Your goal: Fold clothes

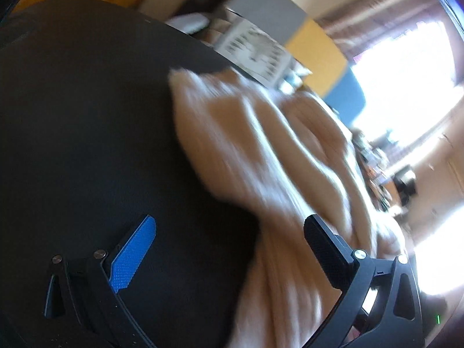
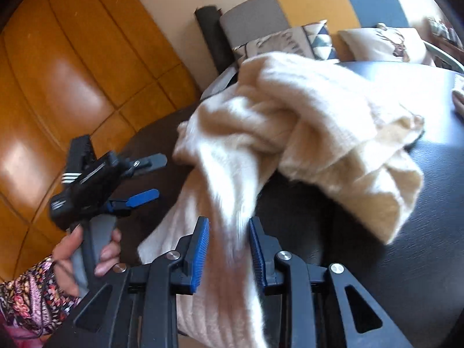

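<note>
A cream ribbed knit sweater (image 2: 319, 121) lies bunched on a round black table (image 2: 420, 232). A strip of it runs down between the blue pads (image 2: 200, 249) of my right gripper (image 2: 229, 232), which is shut on that strip. My left gripper (image 2: 159, 177) is held by a hand in a floral sleeve at the table's left side, open and clear of the cloth. In the left wrist view the sweater (image 1: 261, 150) is blurred. There the left gripper (image 1: 229, 246) stands wide open over the table (image 1: 87, 116), its right finger over the cloth's edge.
An orange leather seat back (image 2: 72, 72) fills the left. Patterned cushions (image 2: 290, 40) and a grey, yellow and blue patchwork chair (image 2: 313, 3) stand behind the table. A printed white box (image 1: 255, 49) sits at the table's far edge, and a bright window (image 1: 406, 87) glares at right.
</note>
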A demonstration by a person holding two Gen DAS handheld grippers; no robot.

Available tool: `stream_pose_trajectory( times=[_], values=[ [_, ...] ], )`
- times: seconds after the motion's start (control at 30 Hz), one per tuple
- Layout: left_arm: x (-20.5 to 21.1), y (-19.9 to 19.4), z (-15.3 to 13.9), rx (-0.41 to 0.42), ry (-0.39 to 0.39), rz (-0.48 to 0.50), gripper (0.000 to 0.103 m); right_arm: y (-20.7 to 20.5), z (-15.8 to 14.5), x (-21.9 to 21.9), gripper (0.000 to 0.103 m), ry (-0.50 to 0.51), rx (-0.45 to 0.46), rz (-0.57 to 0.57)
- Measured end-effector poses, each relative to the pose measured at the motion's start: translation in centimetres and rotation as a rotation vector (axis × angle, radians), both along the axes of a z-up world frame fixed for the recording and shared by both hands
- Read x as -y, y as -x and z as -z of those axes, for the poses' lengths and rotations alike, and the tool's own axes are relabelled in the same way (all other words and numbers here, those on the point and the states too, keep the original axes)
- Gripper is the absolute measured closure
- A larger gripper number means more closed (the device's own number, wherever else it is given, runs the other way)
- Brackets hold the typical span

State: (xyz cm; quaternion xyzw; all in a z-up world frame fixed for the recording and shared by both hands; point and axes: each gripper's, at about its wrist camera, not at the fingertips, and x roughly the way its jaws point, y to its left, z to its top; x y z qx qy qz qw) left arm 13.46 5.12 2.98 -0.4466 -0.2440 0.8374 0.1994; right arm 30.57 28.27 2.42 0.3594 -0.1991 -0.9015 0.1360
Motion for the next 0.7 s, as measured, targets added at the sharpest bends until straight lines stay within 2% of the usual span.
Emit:
stream_pose_trajectory(
  times=[0.13,0.27,0.3,0.33,0.37,0.4,0.43,0.5,0.63,0.7],
  values=[
    [-1.0,2.5,0.0,-0.013,0.033,-0.008,0.0,0.3,-0.9,-1.4,0.075,0.018,-0.052,0.045],
    [-1.3,3.9,0.3,-0.069,0.039,0.025,0.0,1.2,-2.6,-2.7,0.074,0.03,-0.155,0.031],
    [-1.5,4.2,0.4,-0.078,0.047,0.033,0.003,2.0,-3.0,-3.0,0.073,0.038,-0.178,0.027],
    [-1.7,4.7,0.5,-0.08,0.049,0.044,0.024,3.0,-3.3,-3.5,0.072,0.052,-0.193,0.025],
    [-2.0,5.4,0.8,-0.071,0.043,0.059,0.062,4.0,-3.6,-4.0,0.071,0.067,-0.208,0.023],
    [-2.2,6.0,1.3,-0.05,0.027,0.08,0.079,5.0,-3.9,-4.5,0.07,0.081,-0.223,0.021],
    [-2.3,6.6,1.9,-0.019,-0.01,0.099,0.084,6.3,-4.0,-5.0,0.07,0.093,-0.226,0.015],
    [-2.0,7.3,2.2,0.002,-0.069,0.093,0.086,9.5,-3.9,-5.8,0.069,0.114,-0.214,-0.002],
    [-1.7,7.3,1.9,0.066,-0.054,0.093,0.088,14.4,-4.6,-6.8,0.069,0.136,-0.191,-0.003],
    [-1.5,7.3,1.8,0.099,-0.047,0.092,0.088,18.1,-6.7,-6.2,0.069,0.079,-0.168,-0.061]
  ],
)
